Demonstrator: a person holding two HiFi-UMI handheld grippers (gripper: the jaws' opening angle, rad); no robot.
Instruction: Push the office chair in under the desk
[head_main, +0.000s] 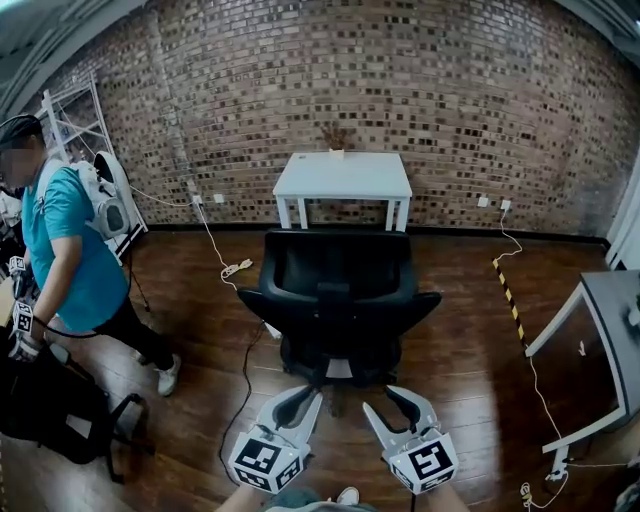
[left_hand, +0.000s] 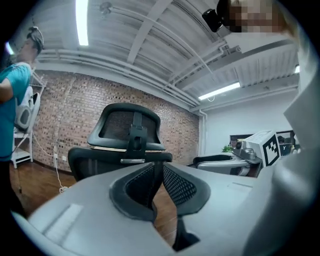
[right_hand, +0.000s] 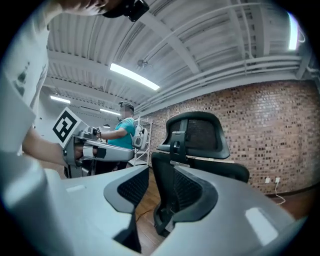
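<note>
A black office chair (head_main: 340, 290) stands on the wood floor with its back toward me, short of the white desk (head_main: 343, 175) at the brick wall. Both grippers sit low in the head view, just behind the chair's base and apart from it. My left gripper (head_main: 303, 400) has only a narrow slit between its pads, with nothing in it. My right gripper (head_main: 385, 403) is open wider and also empty. In the left gripper view the chair's headrest and backrest (left_hand: 130, 125) rise beyond the jaws (left_hand: 161, 167). The right gripper view shows the chair (right_hand: 200, 130) past its jaws (right_hand: 156, 172).
A person in a teal shirt (head_main: 65, 250) stands at the left beside a black bag (head_main: 50, 410) and a white rack (head_main: 75, 120). A cable with a power strip (head_main: 235, 268) lies left of the chair. Another table (head_main: 610, 330) and striped floor tape (head_main: 508, 295) are on the right.
</note>
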